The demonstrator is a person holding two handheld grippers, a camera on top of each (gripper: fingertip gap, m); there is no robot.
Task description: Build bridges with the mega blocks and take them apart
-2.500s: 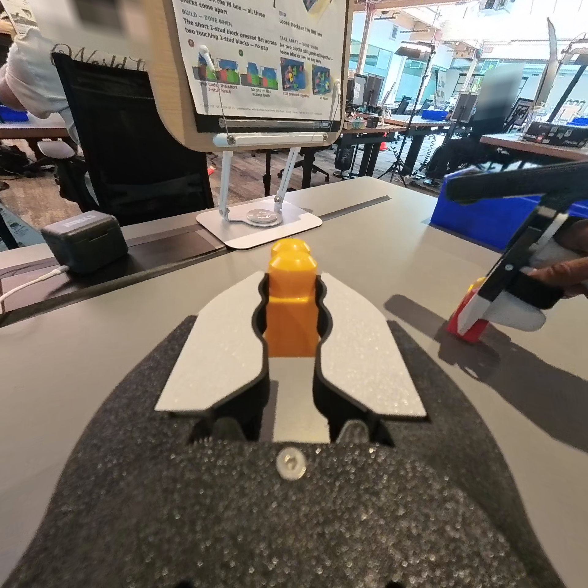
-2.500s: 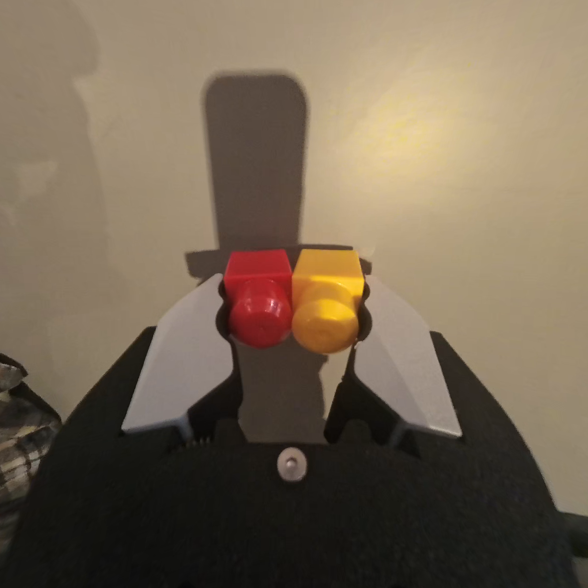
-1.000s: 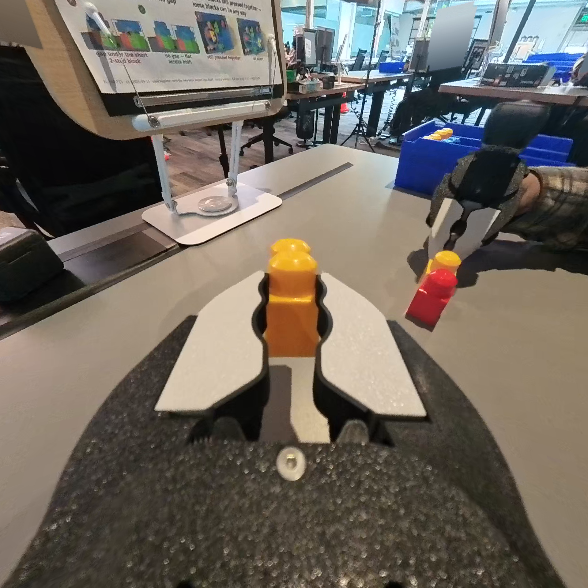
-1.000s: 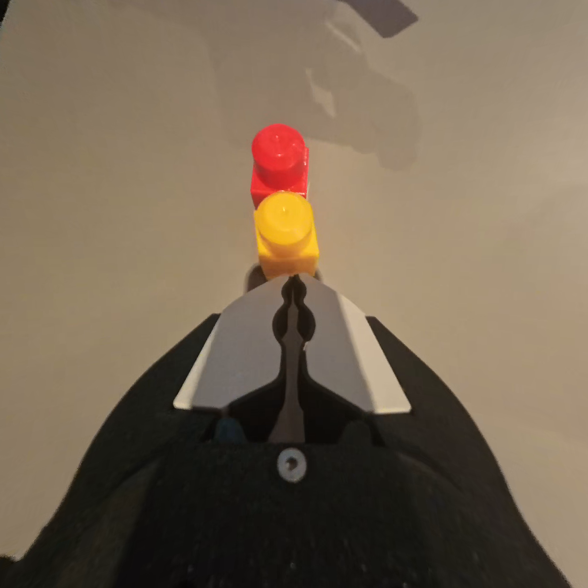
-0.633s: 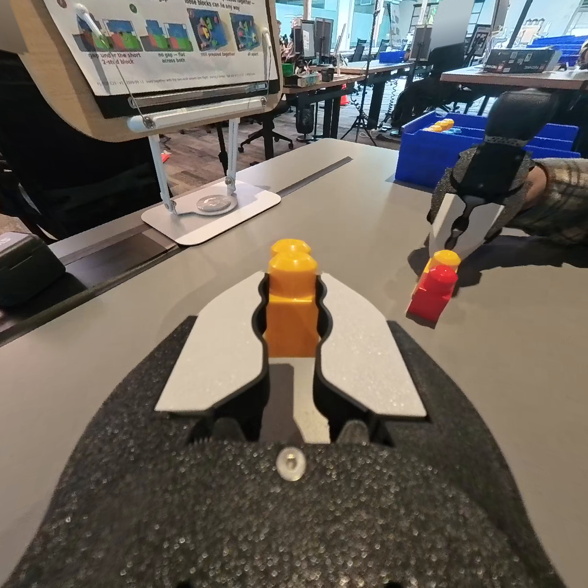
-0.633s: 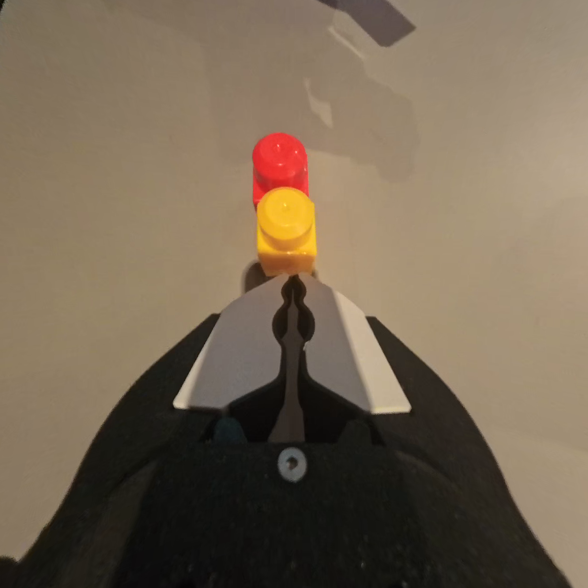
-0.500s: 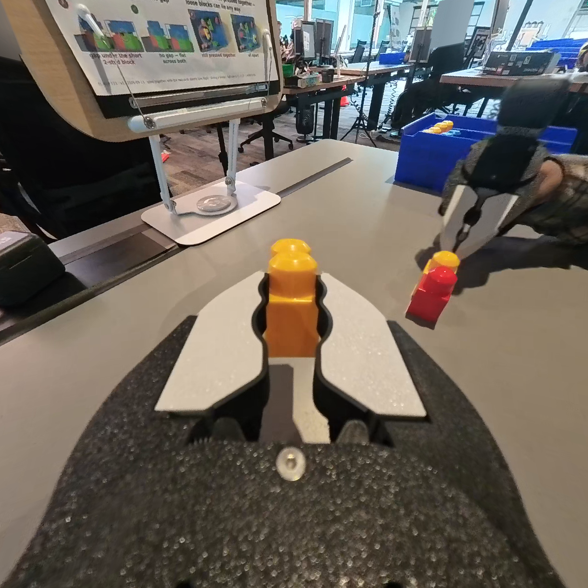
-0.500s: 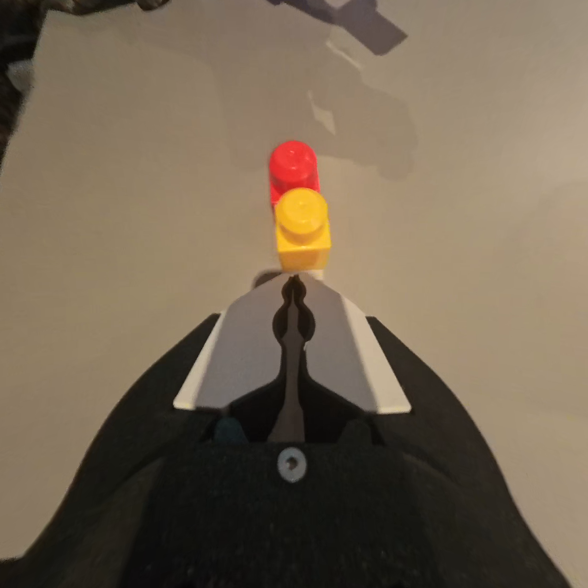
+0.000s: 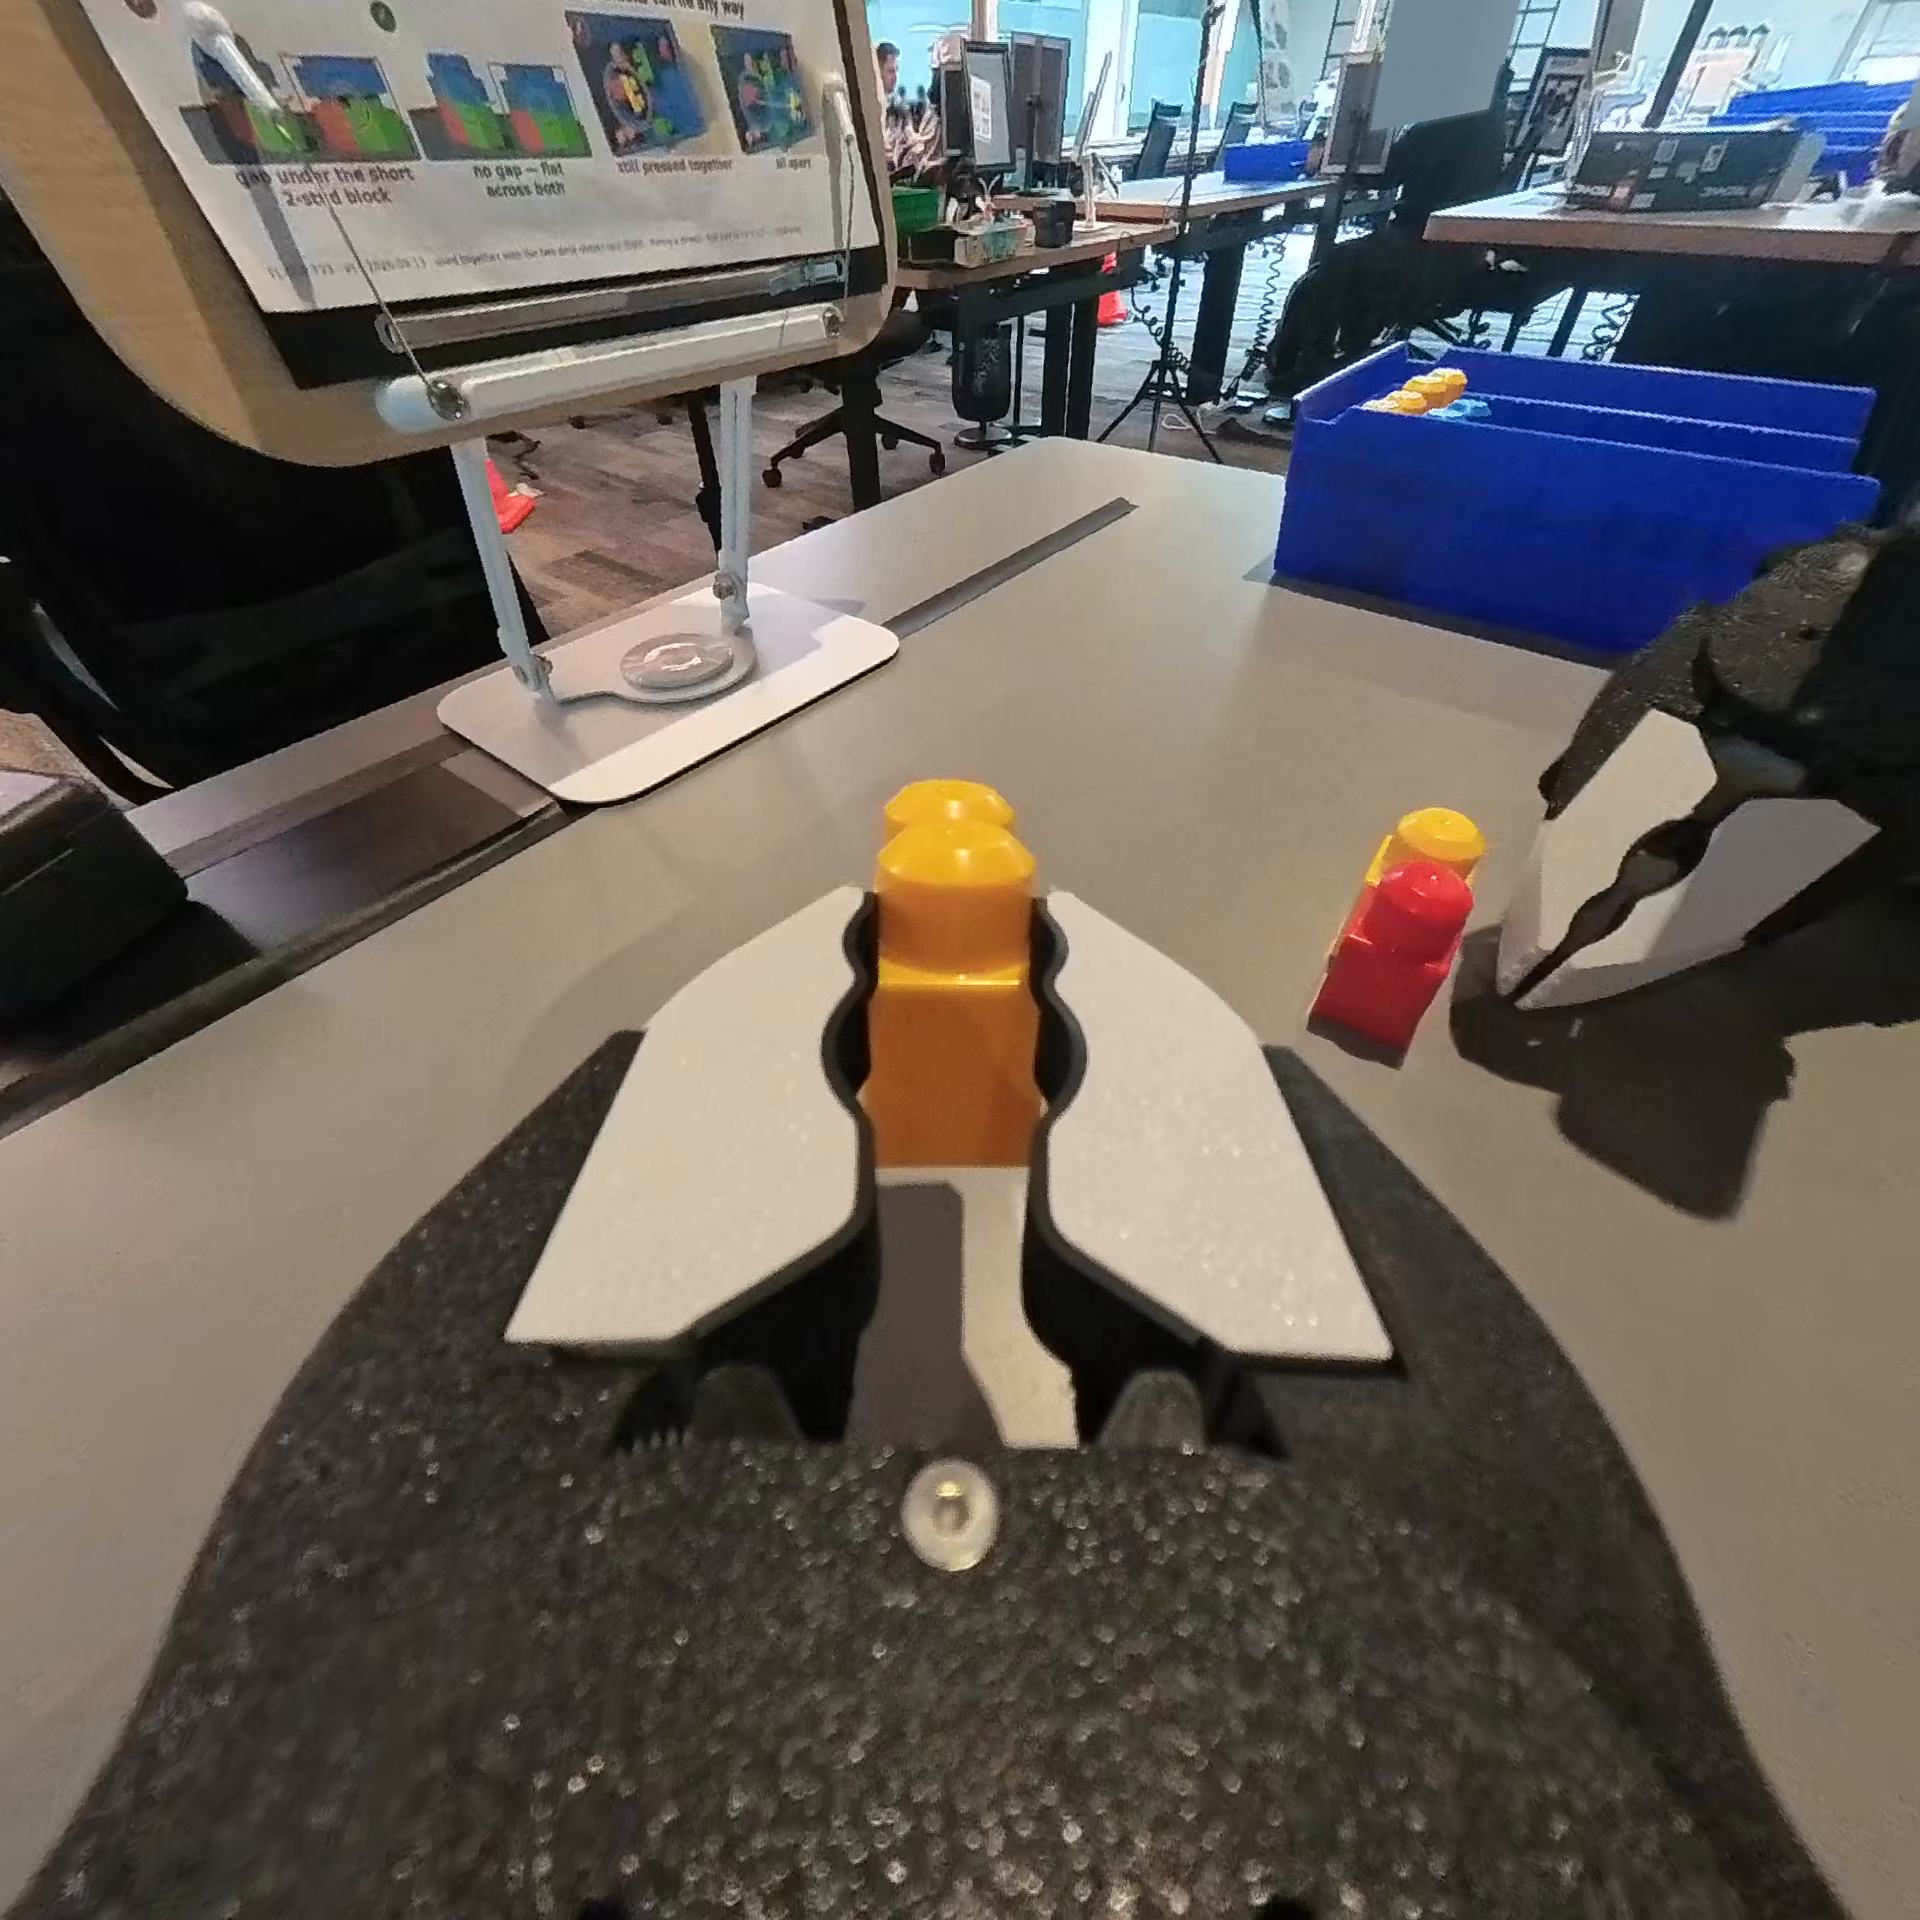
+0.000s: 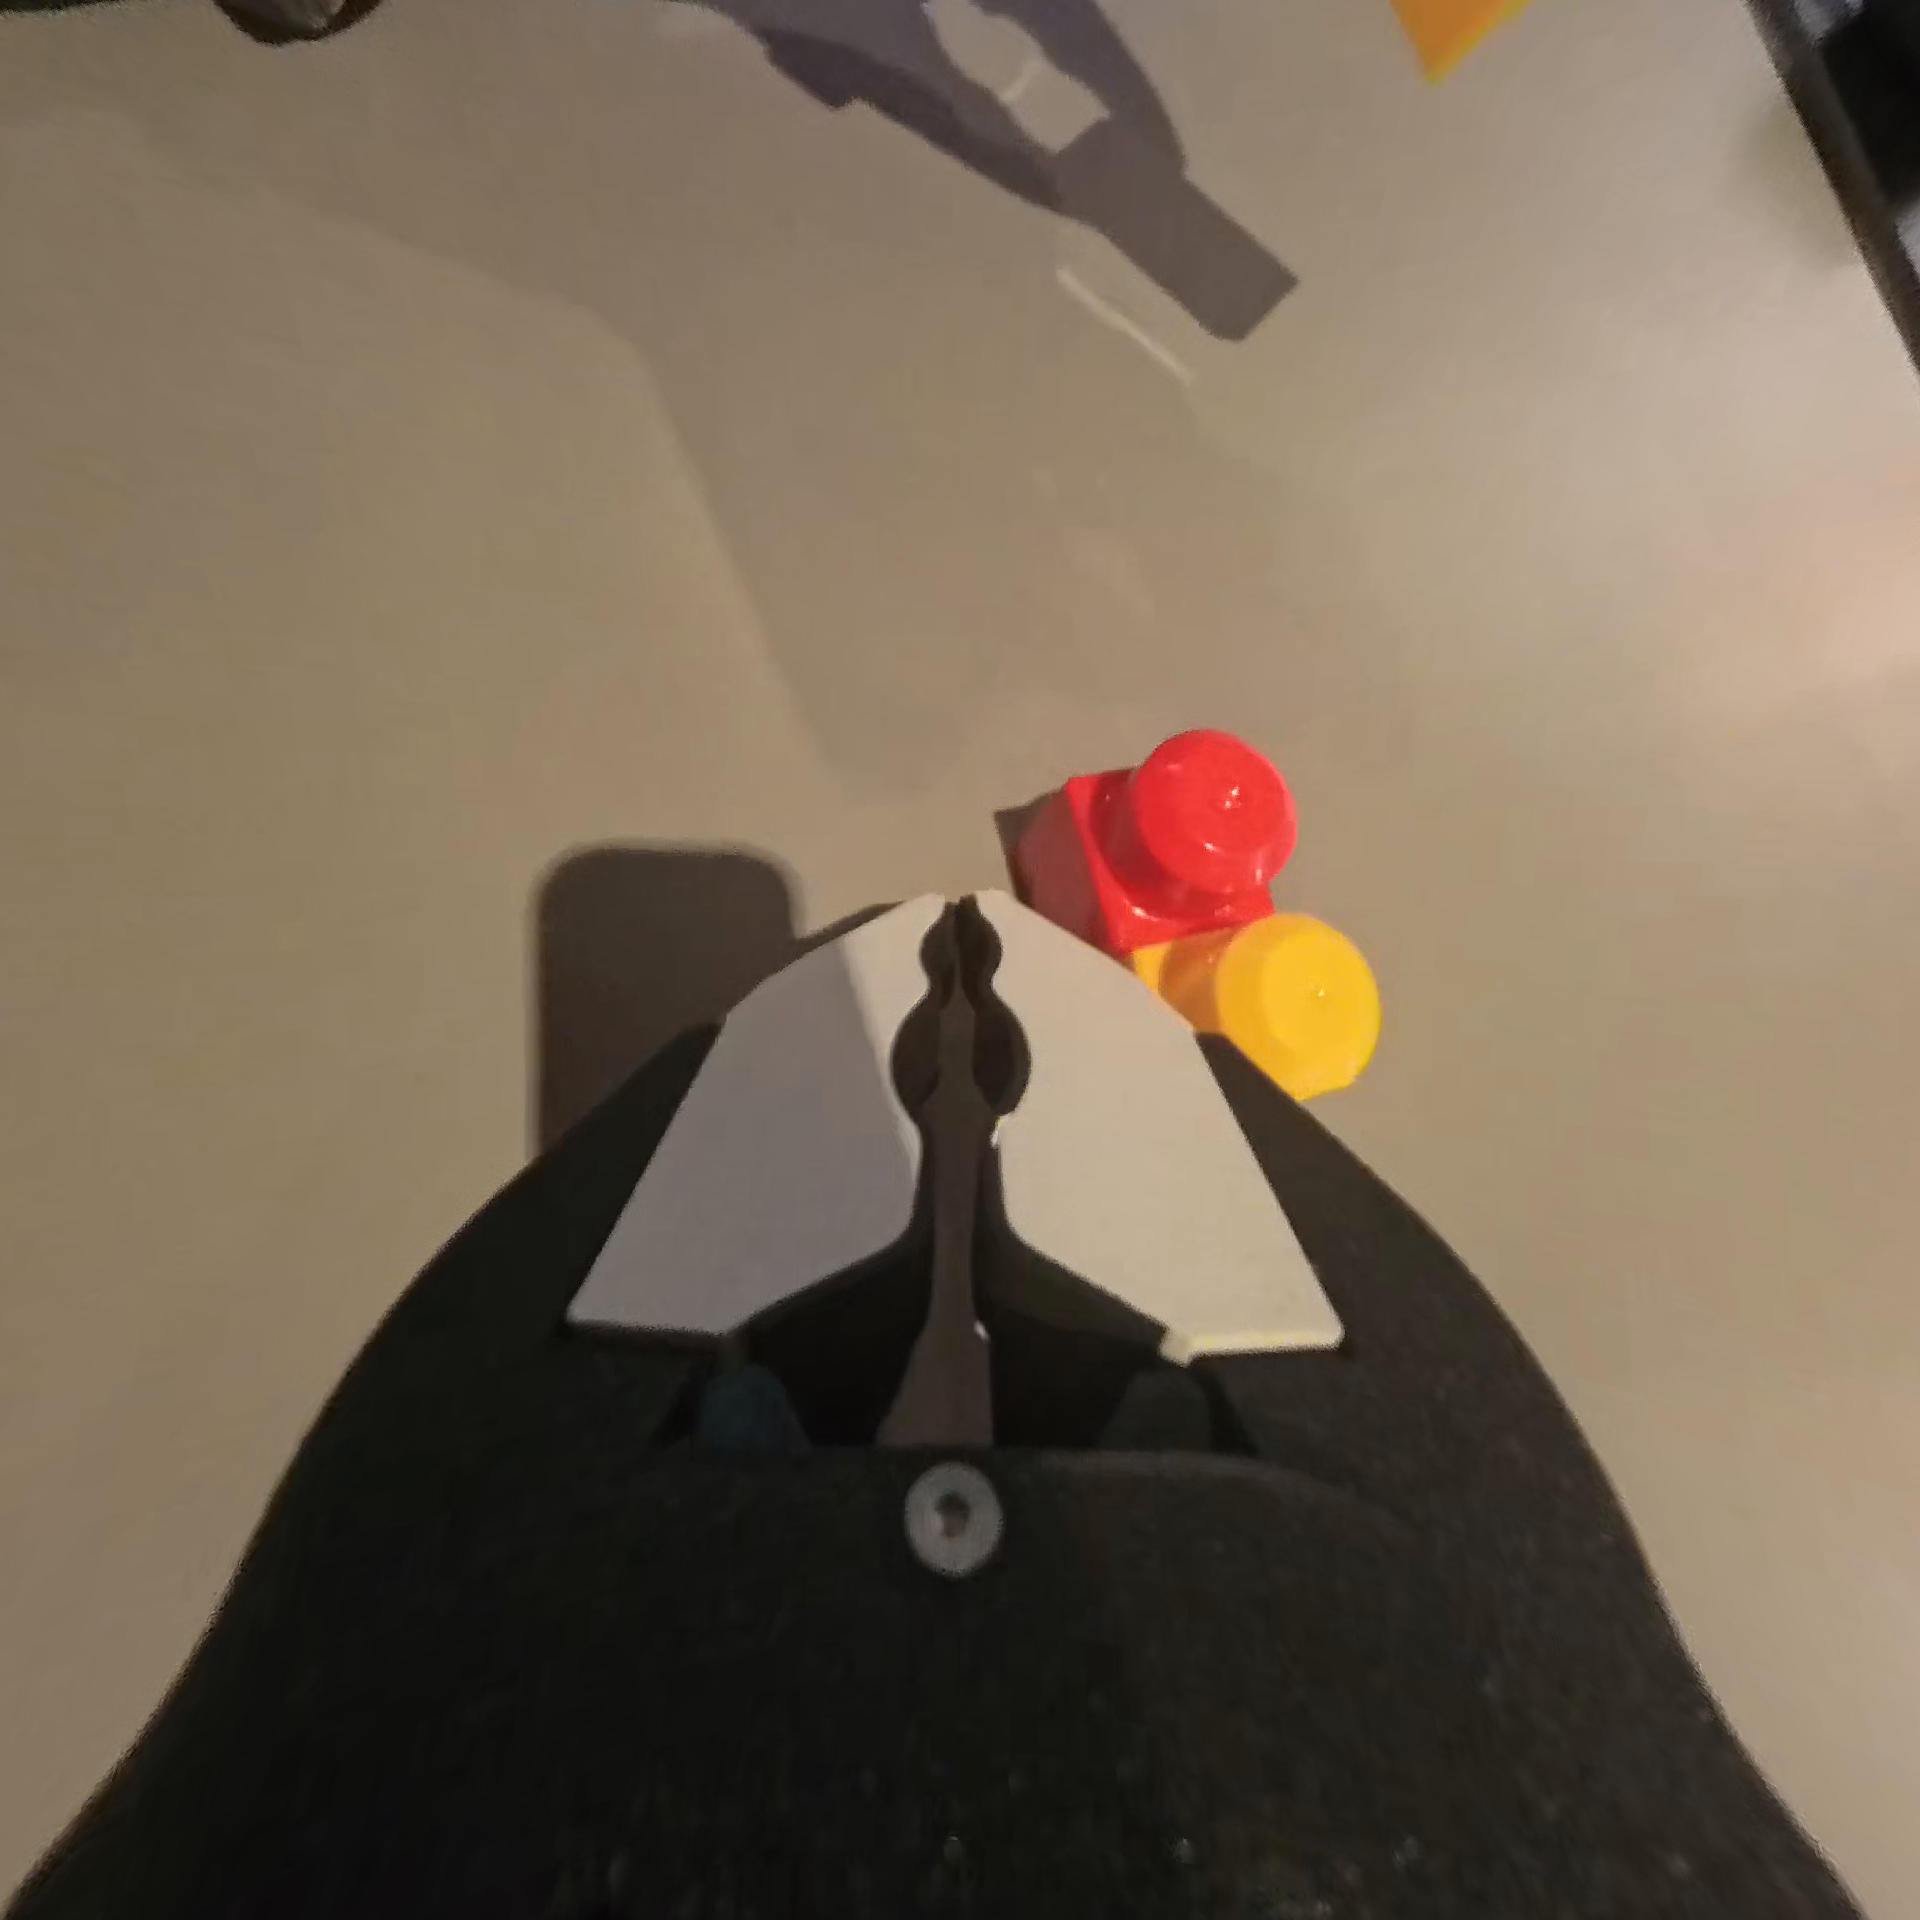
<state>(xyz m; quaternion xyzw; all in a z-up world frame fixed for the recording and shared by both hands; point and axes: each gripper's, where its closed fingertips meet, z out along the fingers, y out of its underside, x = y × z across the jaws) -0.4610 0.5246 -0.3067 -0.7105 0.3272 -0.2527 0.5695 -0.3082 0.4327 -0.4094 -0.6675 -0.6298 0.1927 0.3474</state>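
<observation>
Grey table [image 9: 1195, 665]; yellow block [image 10: 1294, 1003] half-hidden.

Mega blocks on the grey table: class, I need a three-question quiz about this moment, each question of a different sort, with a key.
1. True or false: the left tool is shut on the orange two-stud block.
2. Multiple choice: the red block and the yellow block are
A. stacked one on the other
B. side by side and touching on the table
C. inside the blue bin
3. Fill in: the right tool, beside the pair, holds ____.

Key
1. True
2. B
3. Nothing; its jaws are closed and empty.
</observation>
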